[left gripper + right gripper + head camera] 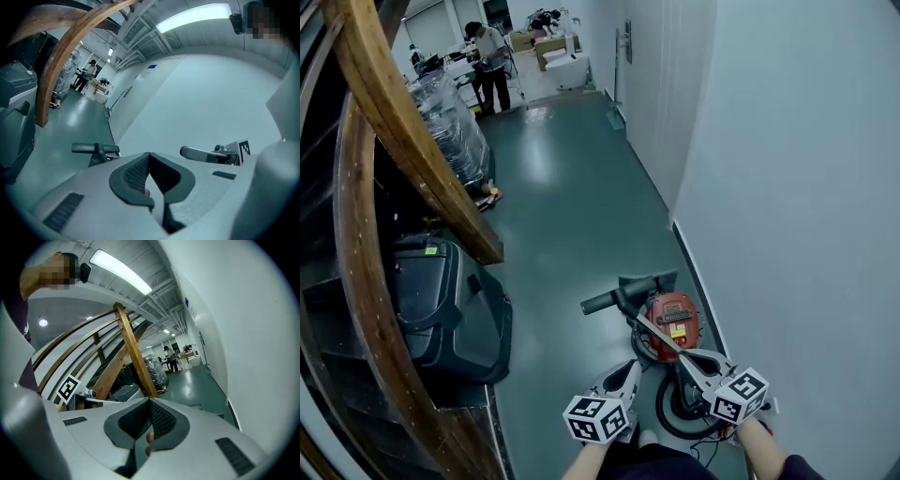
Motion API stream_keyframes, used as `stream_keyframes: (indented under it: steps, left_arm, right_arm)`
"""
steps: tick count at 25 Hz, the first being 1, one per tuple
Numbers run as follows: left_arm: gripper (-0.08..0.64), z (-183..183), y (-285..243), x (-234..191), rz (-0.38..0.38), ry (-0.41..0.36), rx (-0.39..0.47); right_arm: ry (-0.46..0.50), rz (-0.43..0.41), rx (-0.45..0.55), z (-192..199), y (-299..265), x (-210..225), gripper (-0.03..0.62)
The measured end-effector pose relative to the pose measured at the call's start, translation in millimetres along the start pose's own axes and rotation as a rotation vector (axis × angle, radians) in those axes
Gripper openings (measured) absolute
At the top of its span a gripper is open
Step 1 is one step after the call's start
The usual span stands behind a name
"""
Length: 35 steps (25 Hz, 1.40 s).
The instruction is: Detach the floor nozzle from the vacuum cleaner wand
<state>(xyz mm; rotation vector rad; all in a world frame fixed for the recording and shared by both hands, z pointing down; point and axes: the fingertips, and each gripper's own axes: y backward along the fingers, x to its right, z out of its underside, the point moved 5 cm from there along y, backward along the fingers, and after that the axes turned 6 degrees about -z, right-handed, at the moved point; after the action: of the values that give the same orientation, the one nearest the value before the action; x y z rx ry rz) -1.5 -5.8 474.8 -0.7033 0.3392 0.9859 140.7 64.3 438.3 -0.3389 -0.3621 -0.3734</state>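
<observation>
I'm holding the left gripper (628, 373) and right gripper (689, 361) clenched, both empty, above the red vacuum (672, 317). The nozzle (619, 298) is lying on the green floor (572, 206) beside the white wall (787, 187), just beyond. I'm planning to open up, steady the wand (654, 330), probably that pale tube, and pull the nozzle straight off.

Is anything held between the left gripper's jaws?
No: the left gripper is shut, its jaws pressed together with nothing between them.

Red vacuum cleaner (672, 321) on green floor (567, 216)
</observation>
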Motion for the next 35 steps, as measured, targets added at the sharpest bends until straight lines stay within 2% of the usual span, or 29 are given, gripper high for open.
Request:
stream_keyframes:
  steps: [11, 24, 35]
  left_arm:
    - [0.005, -4.8, -19.1, -24.5, -0.033, 0.050, -0.024]
    - [0.005, 10.3, -57.4, -52.5, -0.175, 0.155, 0.025]
    - [0.005, 39.9, -101.8, -83.1, -0.236, 0.189, 0.007]
  right_arm:
    - [-0.009, -0.010, -0.056, -2.9, -30.6, 23.1, 0.017]
    - [0.020, -0.122, -0.164, 2.7, -78.1, 80.7, 0.017]
    - [0.026, -0.147, -0.238, 30.7, -106.0, 130.2, 0.017]
